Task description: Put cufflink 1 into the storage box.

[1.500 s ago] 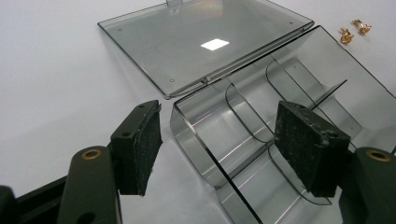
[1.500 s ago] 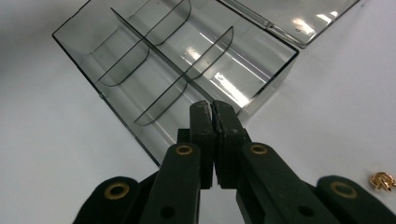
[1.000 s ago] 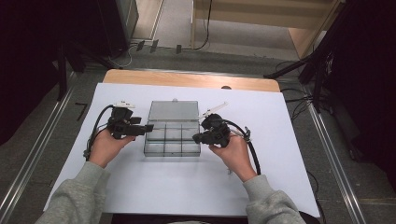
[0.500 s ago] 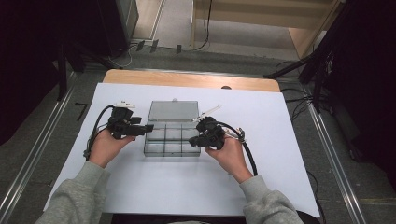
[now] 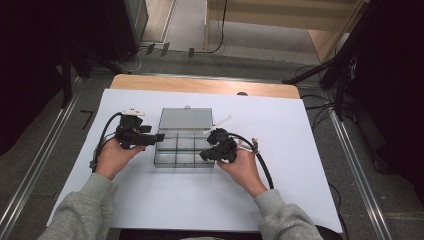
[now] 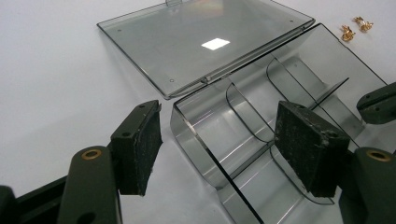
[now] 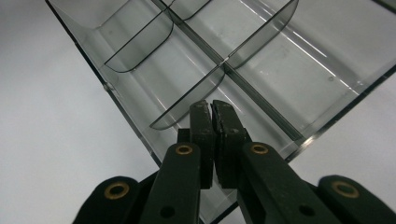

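Two gold bits (image 6: 353, 28), too small.

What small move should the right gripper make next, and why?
Probably it should lower a little more into the box and let go. The right gripper is shut above a compartment near the box's edge, though whether its pads pinch anything is too small to tell. The left gripper stands open astride the box's corner wall, placed to steady it.

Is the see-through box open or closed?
Open. The box has its lid folded back flat on the table, so its little compartments show.
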